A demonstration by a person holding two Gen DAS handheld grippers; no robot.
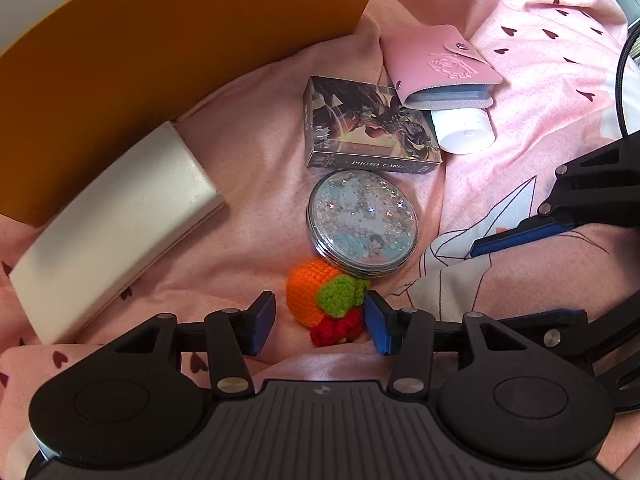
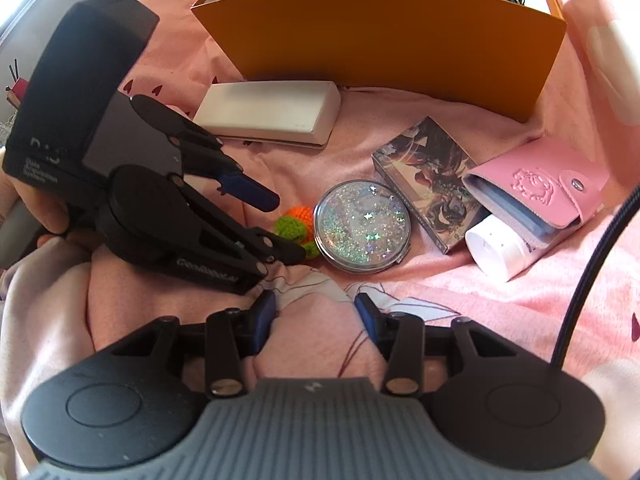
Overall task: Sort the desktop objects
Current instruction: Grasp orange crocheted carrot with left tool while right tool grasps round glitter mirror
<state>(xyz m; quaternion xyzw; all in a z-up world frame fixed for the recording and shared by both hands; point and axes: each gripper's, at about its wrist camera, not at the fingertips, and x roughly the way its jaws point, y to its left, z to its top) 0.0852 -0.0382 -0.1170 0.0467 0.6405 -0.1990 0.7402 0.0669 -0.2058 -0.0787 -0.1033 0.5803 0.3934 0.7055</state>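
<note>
My left gripper (image 1: 320, 320) is open, its pads on either side of an orange, green and red crochet fruit (image 1: 310, 296) on the pink cloth; the right pad touches the green leaf. The fruit also shows in the right wrist view (image 2: 298, 220), between the left gripper's (image 2: 286, 228) fingers. Beyond it lie a round glitter mirror (image 1: 362, 224), a photo card box (image 1: 368, 124), a pink card wallet (image 1: 438, 64) and a white tube (image 1: 464, 128). My right gripper (image 2: 316, 316) is open and empty over the cloth, near the mirror (image 2: 362, 226).
An orange storage box (image 2: 384, 36) stands at the back, with plush items inside. A white case (image 2: 270, 114) lies in front of it, also in the left wrist view (image 1: 116, 228). A black cable (image 2: 596, 264) runs along the right. The pink bedding (image 1: 540, 60) is wrinkled.
</note>
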